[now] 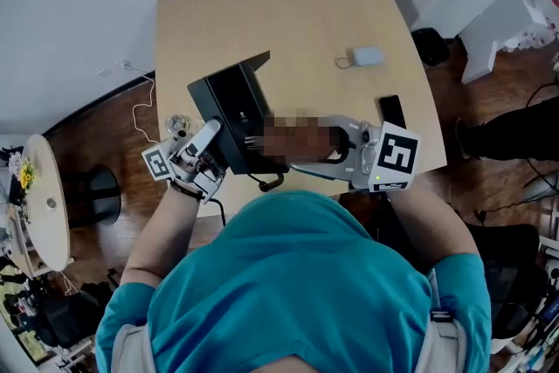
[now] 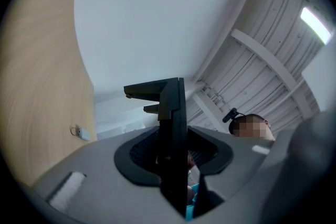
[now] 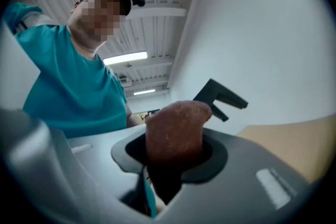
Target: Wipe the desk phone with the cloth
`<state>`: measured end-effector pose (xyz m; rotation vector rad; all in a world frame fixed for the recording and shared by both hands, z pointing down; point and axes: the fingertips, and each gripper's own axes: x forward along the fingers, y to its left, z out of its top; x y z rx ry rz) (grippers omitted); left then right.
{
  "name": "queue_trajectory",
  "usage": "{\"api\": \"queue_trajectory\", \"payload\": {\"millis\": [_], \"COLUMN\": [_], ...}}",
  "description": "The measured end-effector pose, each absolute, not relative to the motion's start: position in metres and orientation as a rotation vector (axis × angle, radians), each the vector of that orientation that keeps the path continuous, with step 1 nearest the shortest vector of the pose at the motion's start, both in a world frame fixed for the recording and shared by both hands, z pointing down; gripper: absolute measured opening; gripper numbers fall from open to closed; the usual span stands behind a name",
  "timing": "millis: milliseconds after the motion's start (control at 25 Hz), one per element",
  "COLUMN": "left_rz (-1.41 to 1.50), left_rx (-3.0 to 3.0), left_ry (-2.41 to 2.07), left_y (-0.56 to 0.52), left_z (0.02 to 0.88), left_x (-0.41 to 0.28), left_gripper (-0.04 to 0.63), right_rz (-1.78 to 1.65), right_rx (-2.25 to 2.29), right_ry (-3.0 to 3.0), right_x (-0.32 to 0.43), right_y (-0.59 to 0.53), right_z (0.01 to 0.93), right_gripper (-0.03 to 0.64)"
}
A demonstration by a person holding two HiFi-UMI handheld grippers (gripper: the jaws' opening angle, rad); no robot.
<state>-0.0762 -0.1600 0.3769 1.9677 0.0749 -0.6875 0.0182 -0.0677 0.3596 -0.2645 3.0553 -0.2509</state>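
In the head view, the desk phone [image 1: 231,109] is held up off the desk [image 1: 306,4], over its near edge and close to the person's chest. The left gripper [image 1: 208,142] is on its left side and the right gripper [image 1: 332,144] reaches in from the right. Where they meet is masked, so contact cannot be read there. The phone's cord [image 1: 269,183] loops below, and a small grey device [image 1: 365,57] and a dark flat slab [image 1: 392,110] lie well apart on the desk's right half. The left gripper view shows the jaws clamped on the phone's thin black body, seen edge-on. The right gripper view shows the jaws pinching a reddish-brown cloth [image 3: 173,131], its free end standing up toward a corner of the phone beyond. The wiping step looks to be in hand. Next, the cloth needs pressing flat on the phone's face and drawing across while the left grip holds steady. There is ample room above the desk. The cord and the near edge are what to mind.
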Motion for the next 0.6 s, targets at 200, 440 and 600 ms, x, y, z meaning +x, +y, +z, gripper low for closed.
{"api": "queue_trajectory", "payload": {"millis": [200,440,600], "left_rz": [-0.695,-0.618,-0.562], "left_rx": [2.049,2.17,2.218], "left_ry": [0.117,0.21,0.226], "left_y": [-0.153,-0.148,-0.149], "left_z": [0.37,0.369,0.373], "left_x": [-0.079,-0.076,-0.067], "left_gripper": [0.166,0.166,0.166], "right_rz": [-0.304,-0.11,-0.141], "right_rx": [-0.242,-0.347,-0.355], "right_ry": [2.996,2.811,2.836], "right_x": [0.043,0.046,0.042], "right_y": [-0.049,-0.117,-0.146], "right_z": [0.36,0.275,0.285], "right_gripper": [0.135,0.135,0.135]}}
